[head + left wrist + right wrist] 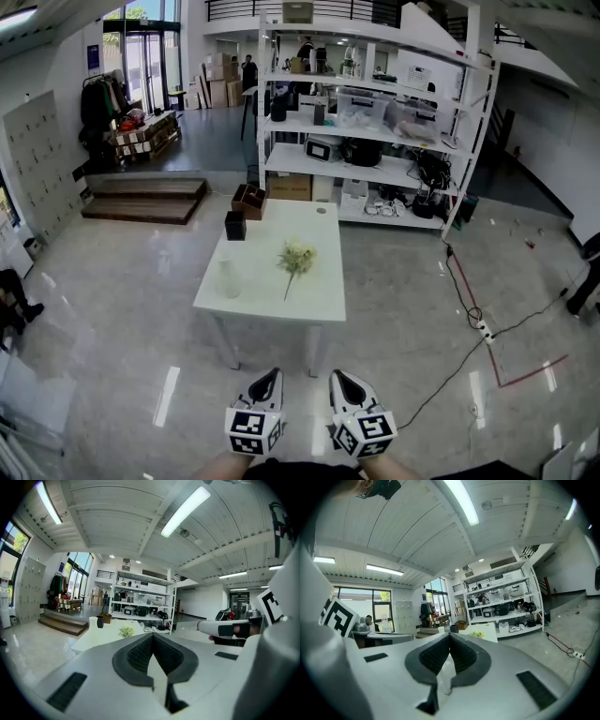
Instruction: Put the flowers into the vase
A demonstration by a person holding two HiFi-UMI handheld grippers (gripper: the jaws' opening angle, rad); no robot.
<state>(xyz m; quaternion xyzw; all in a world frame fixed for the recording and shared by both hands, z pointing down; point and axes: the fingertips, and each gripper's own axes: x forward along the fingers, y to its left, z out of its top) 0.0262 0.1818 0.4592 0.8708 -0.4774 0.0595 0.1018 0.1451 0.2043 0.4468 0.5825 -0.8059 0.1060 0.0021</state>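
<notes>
While both grippers hang at the bottom centre of the head view, over bare floor and short of the table, nothing of the task is within reach. The left gripper has its fingers pressed together with nothing between them, as its own view confirms. The right gripper is likewise closed tight and empty. Both point roughly level toward the table.

Up the frame from them stands the white tabletop, well apart from either pair of fingers. The flowers lie flat near its middle. Their long axis runs almost straight up and down the frame: the pale blossom head sits at the far end, and the thin stem trails toward the near edge, leaning a little to the lower left. The stem end therefore faces the grippers, and it falls between their two lines of approach, slightly closer to the left one.

The white vase stands upright to the left of the flowers, apart from them and near the tabletop's left edge, so it sits on the left gripper's side. I judge the coming move to be an advance with the fingers opening, to take the stem crosswise.

Farther back on the tabletop sit a black box and a brown box.
</notes>
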